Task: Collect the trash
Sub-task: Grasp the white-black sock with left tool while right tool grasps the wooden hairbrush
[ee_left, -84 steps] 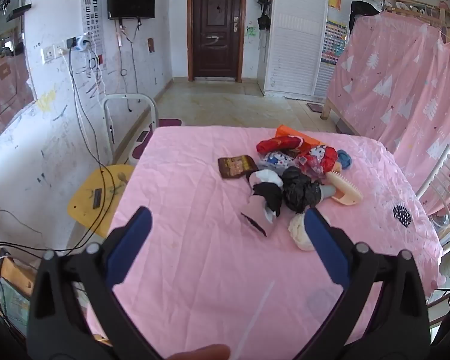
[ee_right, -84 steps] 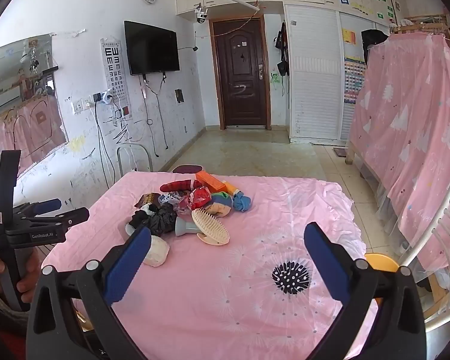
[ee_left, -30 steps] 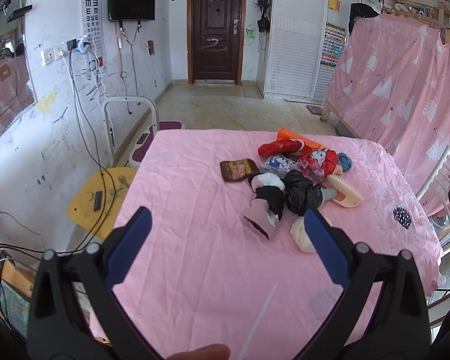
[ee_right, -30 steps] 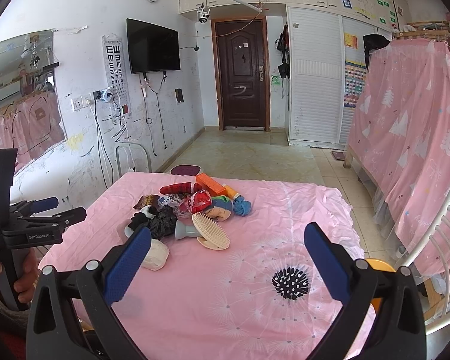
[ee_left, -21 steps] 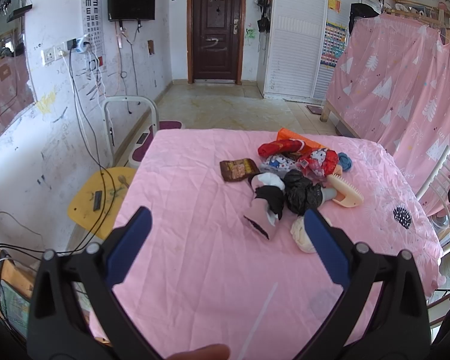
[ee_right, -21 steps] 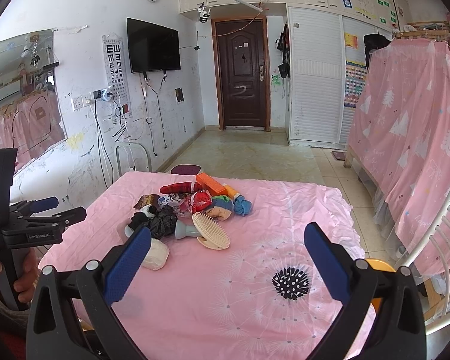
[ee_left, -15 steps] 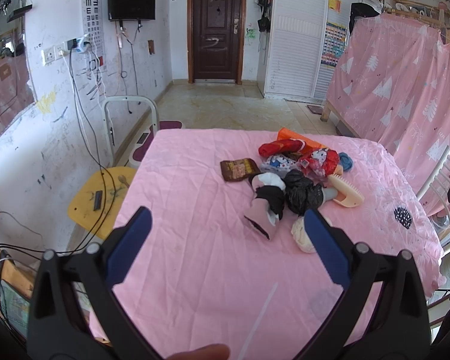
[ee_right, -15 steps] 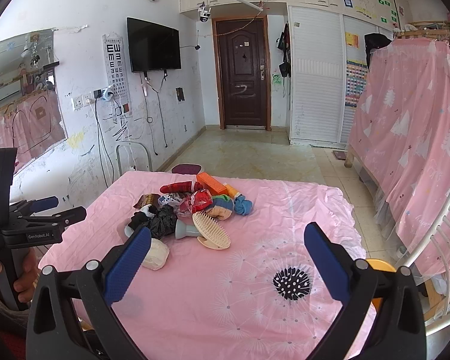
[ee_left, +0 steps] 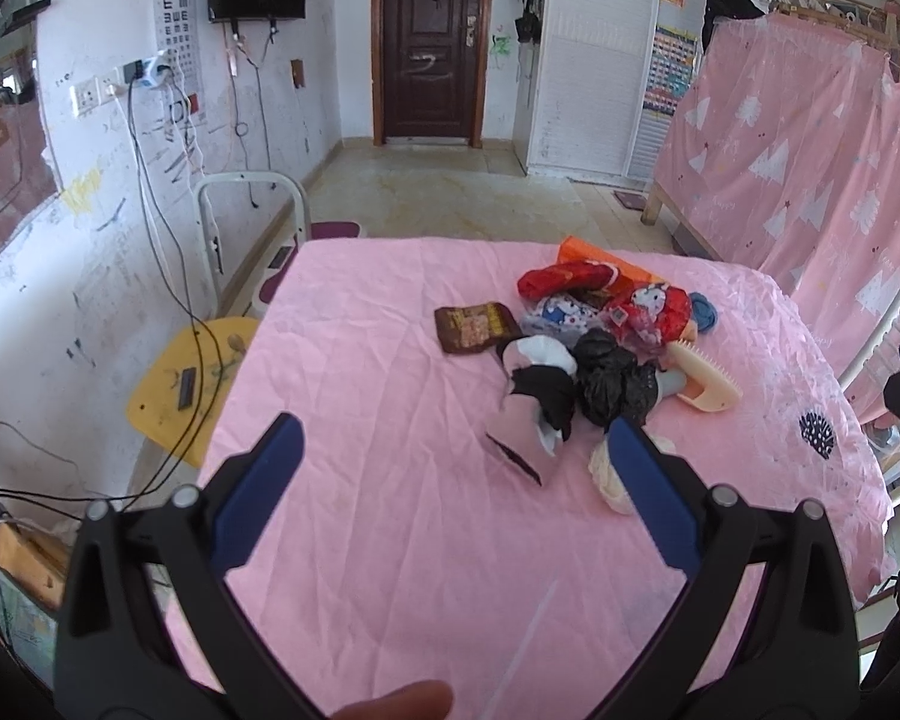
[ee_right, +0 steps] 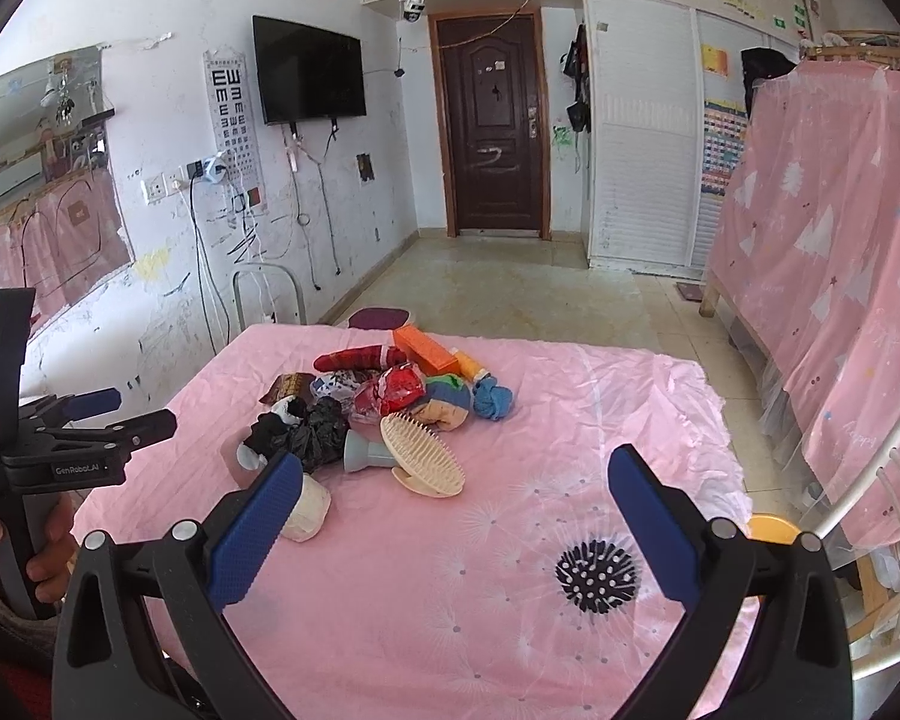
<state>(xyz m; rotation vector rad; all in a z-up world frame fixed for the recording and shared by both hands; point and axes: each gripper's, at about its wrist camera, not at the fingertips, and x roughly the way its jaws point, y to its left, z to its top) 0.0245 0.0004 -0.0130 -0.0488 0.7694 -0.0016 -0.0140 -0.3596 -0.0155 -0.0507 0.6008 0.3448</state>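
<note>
Left tongs [ee_left: 450, 456] gape; only right-wrist view shows hairbrush [ee_right: 423, 461].

Slight drift of the right hand-held gripper [ee_right: 455, 463]

Seen from the right wrist, the black dandelion print [ee_right: 597, 576] on the pink cloth [ee_right: 570, 420] over the worktop now sits a little lower and further right in the frame than 2.8 seconds ago. Far to the left of that print, the left hand-held gripper [ee_right: 129, 413] shows a touch higher.
</note>
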